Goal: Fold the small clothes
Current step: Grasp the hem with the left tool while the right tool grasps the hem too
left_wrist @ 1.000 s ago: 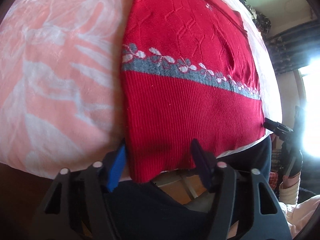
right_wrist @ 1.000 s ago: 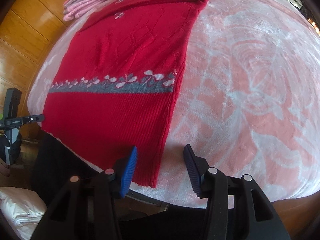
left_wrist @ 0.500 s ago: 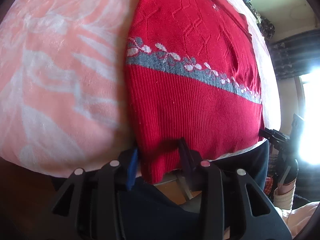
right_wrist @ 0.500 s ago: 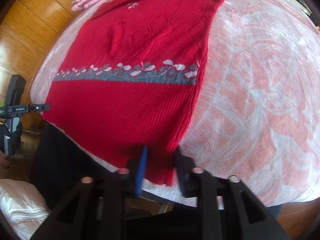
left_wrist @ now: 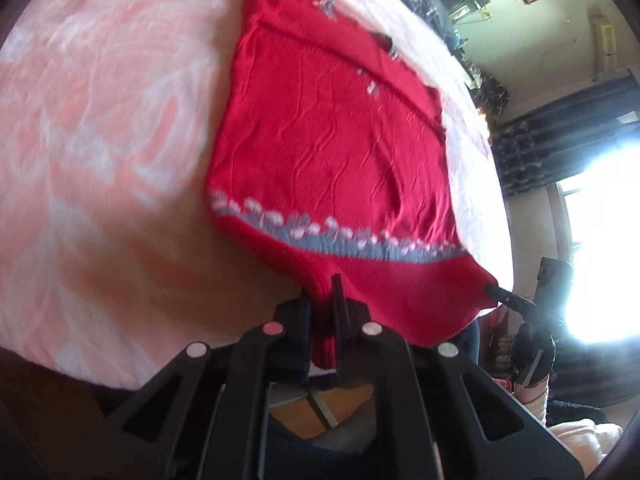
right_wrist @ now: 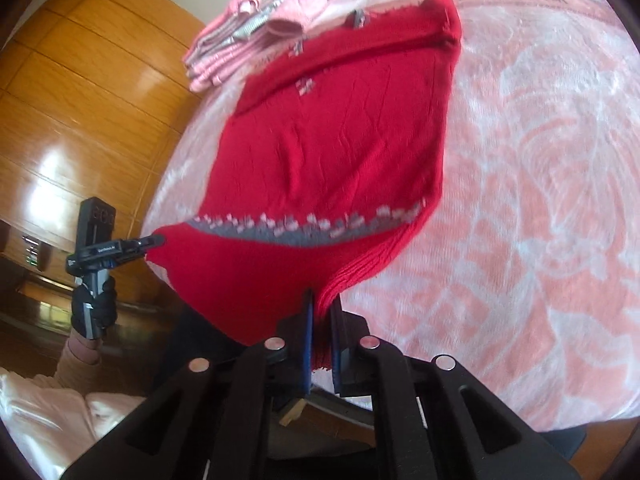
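Red knitted sweater lies on a pink-and-white patterned blanket; whether the surface beneath is a bed or a desk cannot be told. Upper part of the sweater lies flat on the blanket; hem end is raised off the surface by its two corners; a grey band with white flower motifs runs across the sweater just above the ribbed hem.

Left hand-held gripper: fingers drawn narrow, clamped on one hem corner of the sweater; red ribbed knit visible between the pads and hanging a little below them. Right hand-held gripper: likewise pinched narrow on the opposite hem corner; bunched ribbing fans out from the grip toward the blanket.

Cross-check: in the right wrist view the left hand-held gripper appears at frame left, tip touching the far hem corner, held by a dark-gloved hand; in the left wrist view the right one shows at frame right against a bright window, detail washed out.

Hem between the two grips sags slightly. Stack of folded pink clothes sits at the far end of the blanket, just beyond the sweater's collar end; wooden panelling to the left behind it; both views motion-blurred.
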The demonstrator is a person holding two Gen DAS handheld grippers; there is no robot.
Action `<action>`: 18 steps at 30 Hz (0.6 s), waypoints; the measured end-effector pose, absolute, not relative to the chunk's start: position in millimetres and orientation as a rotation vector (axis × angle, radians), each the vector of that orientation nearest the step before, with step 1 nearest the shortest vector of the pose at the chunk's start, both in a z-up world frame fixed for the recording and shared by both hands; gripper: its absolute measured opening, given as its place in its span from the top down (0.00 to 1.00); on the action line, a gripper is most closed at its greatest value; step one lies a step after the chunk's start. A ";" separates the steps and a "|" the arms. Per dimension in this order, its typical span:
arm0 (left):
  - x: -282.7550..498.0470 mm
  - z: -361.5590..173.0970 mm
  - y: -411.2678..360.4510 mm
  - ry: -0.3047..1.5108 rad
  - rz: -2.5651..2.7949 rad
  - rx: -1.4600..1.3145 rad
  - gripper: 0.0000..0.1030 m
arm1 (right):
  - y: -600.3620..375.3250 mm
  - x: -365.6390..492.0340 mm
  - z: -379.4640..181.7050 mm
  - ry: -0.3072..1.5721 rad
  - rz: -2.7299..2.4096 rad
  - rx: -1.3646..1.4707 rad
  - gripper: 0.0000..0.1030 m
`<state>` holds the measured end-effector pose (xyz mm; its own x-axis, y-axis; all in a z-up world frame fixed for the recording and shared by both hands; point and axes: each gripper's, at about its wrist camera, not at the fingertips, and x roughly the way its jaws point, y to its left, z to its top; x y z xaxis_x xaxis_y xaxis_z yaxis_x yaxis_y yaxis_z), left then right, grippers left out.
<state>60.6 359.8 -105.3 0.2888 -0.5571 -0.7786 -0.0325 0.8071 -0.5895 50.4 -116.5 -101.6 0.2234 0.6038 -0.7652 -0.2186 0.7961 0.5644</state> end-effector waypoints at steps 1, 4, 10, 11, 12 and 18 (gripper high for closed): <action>66.4 -102.9 359.7 1.233 -0.372 -0.557 0.94 | -118.3 55.9 -98.7 1.214 0.582 0.371 0.93; 84.2 -99.1 359.3 1.210 -0.355 -0.543 0.94 | -124.2 72.4 -92.2 1.196 0.569 0.374 0.93; 134.0 -104.3 365.3 1.176 -0.302 -0.528 0.94 | -122.1 124.6 -91.9 1.180 0.515 0.401 0.93; 144.1 -107.0 367.4 1.172 -0.295 -0.542 0.94 | -120.3 135.2 -95.3 1.181 0.506 0.408 0.93; 156.1 -110.4 369.7 1.168 -0.283 -0.552 0.94 | -122.4 148.4 -98.7 1.184 0.491 0.420 0.93; 204.9 -136.9 378.0 1.194 -0.245 -0.567 0.94 | -125.9 214.0 -131.1 1.234 0.443 0.465 0.93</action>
